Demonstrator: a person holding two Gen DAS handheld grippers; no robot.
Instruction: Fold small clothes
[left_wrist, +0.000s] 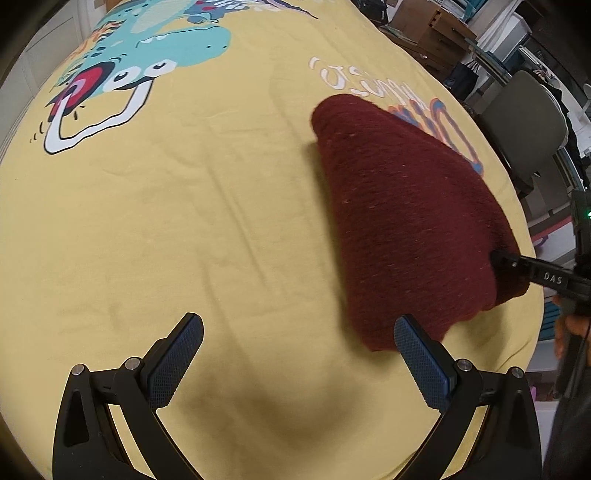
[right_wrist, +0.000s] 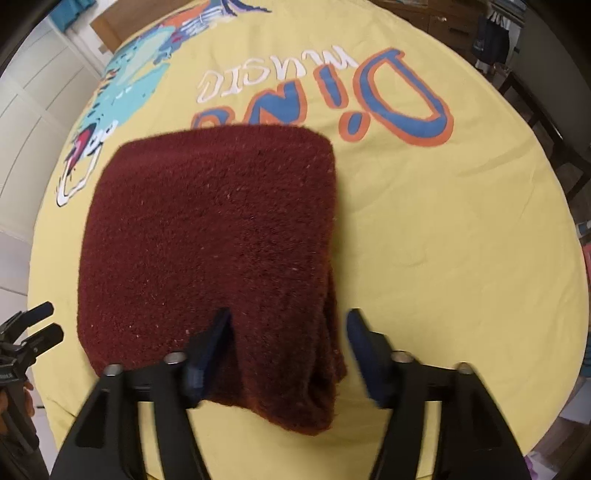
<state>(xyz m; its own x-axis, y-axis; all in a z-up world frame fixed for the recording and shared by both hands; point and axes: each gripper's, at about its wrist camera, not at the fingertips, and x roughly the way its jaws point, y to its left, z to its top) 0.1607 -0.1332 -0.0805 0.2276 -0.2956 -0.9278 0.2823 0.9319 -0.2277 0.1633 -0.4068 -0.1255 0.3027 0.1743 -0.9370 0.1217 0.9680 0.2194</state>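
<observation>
Right wrist view puts your right gripper pointing steeply down over the near edge of the folded maroon garment. Its jaws stand apart and released: the left pad rests on or just above the knit, the right pad sits just off the garment's right edge over bare cloth, and the garment's thick right-hand fold lies between them, unpinched. The fingers are blurred, so whether the left pad actually touches the fabric cannot be told.

Your left gripper also tilts steeply down, jaws spread wide with nothing between them but cloth. Its right pad sits at the garment's near corner, seeming to overlap it; its left pad is well away from the garment over plain yellow. From this view the tip of your other gripper meets the garment's far-right edge, and part of your hand shows beyond it.

The garment lies as a neat, roughly square fold on a yellow tablecloth, covering the lower part of the blue-and-orange "Dino" lettering. White script sits just beyond the garment's far edge, and a teal cartoon dinosaur is printed past its far-left corner.

Beyond the cloth on the garment's far right side stand a grey chair and cardboard boxes; white panelled doors lie off to the garment's left.
</observation>
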